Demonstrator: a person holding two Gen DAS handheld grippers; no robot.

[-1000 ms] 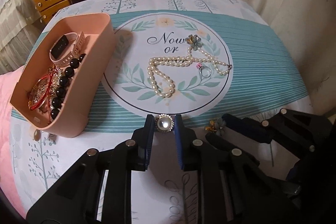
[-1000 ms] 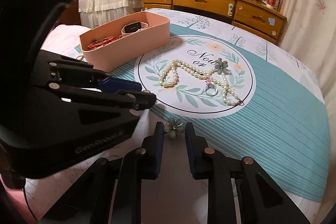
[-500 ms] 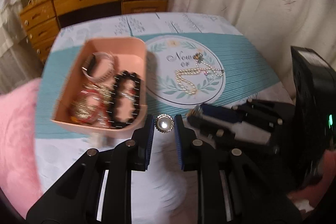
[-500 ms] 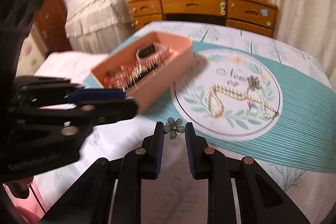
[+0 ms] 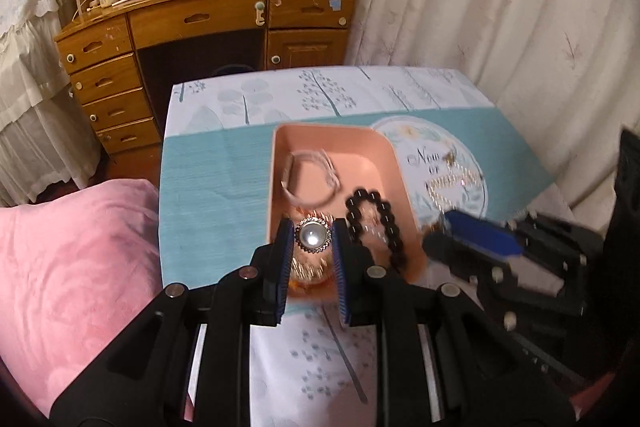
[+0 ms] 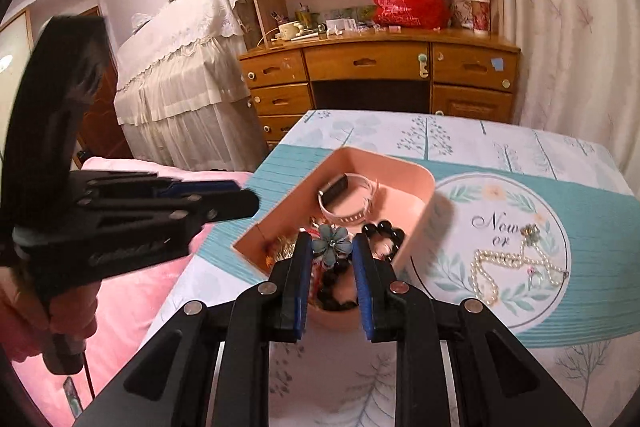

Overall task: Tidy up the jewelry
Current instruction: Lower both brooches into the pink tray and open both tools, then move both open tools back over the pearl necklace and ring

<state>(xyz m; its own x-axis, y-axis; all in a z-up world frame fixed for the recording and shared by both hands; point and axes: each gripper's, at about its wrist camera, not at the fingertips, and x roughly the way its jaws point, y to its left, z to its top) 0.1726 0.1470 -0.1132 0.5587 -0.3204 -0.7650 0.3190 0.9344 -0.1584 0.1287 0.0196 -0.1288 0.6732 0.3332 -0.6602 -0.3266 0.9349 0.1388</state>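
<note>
My left gripper [image 5: 313, 235] is shut on a round silver pearl brooch [image 5: 312, 237] and holds it above the near end of the pink tray [image 5: 332, 133]. My right gripper [image 6: 332, 247] is shut on a grey-green flower brooch [image 6: 333, 245], also above the pink tray [image 6: 420, 227]. The tray holds a pink watch [image 6: 346, 195], a black bead bracelet [image 5: 374, 219] and red and gold pieces. A pearl necklace [image 6: 508, 267] with another flower piece lies on the round print of the cloth, right of the tray.
The table wears a teal and white cloth [image 5: 216, 187]. A pink blanket [image 5: 72, 267] lies to the left. A wooden desk [image 5: 200, 23] with drawers stands behind the table, and curtains [image 5: 500, 7] hang on the right.
Both grippers have lifted their brooches off the cloth and moved left, from near the table's front edge to above the pink tray. Both have stayed shut.
</note>
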